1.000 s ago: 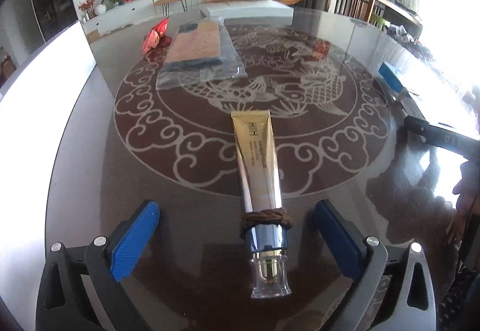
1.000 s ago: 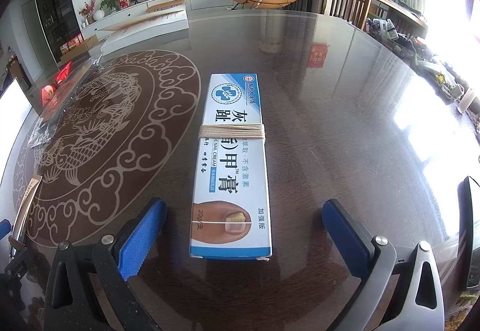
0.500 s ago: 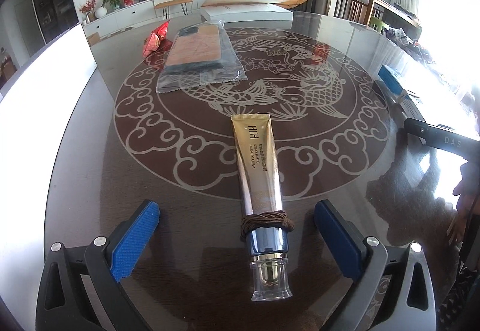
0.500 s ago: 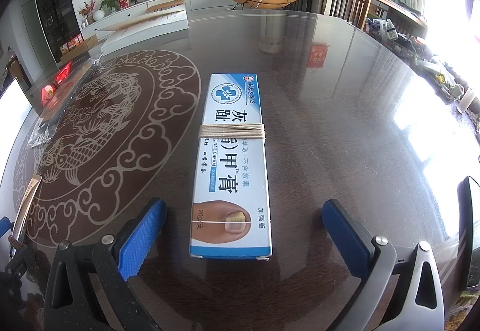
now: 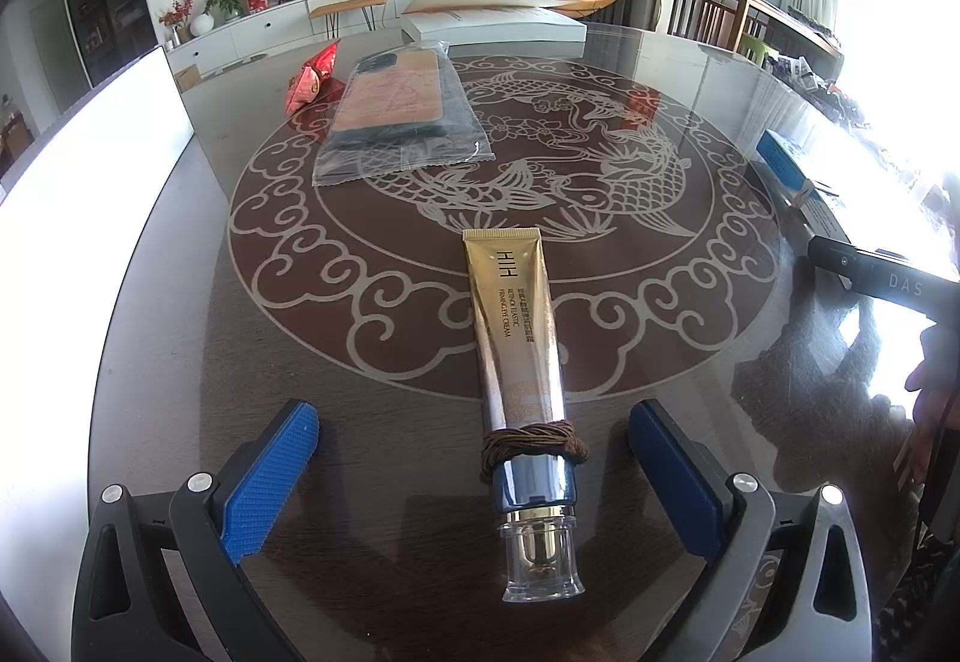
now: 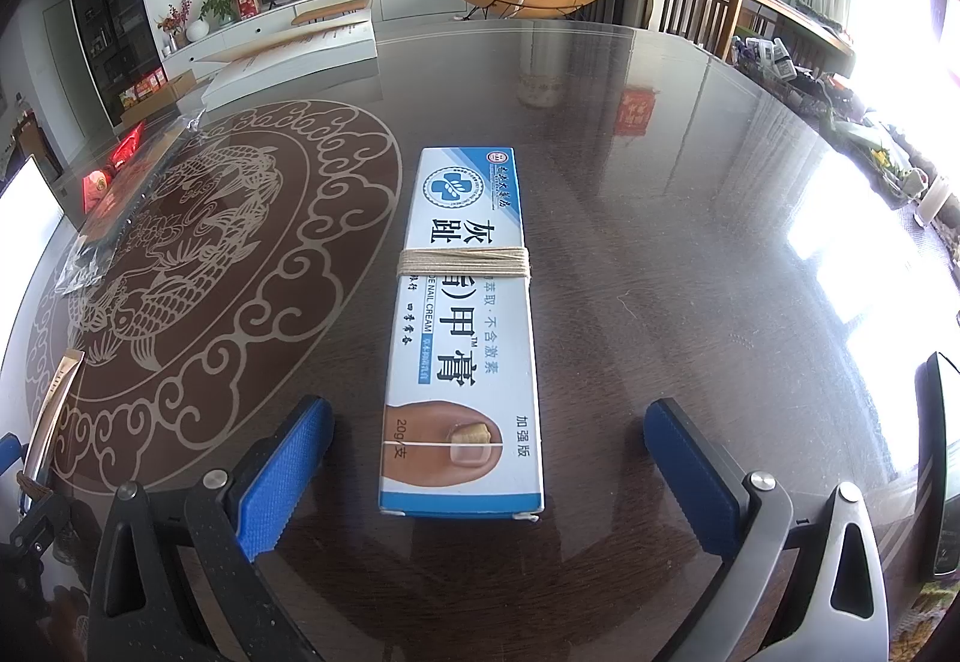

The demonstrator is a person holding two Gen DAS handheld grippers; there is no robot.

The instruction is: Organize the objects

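Item: eye cream tube (image 5: 519, 356), flat on table (image 5: 180, 338), long axis running straight out from my left gripper (image 5: 474, 458), cap end between wide-open, empty jaws; nail cream box (image 6: 465, 338) likewise centred lengthwise before my right gripper (image 6: 489, 458), wide open, empty

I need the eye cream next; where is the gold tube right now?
In the left wrist view, the gold tube lies on the table between the open left gripper, cap toward the camera.
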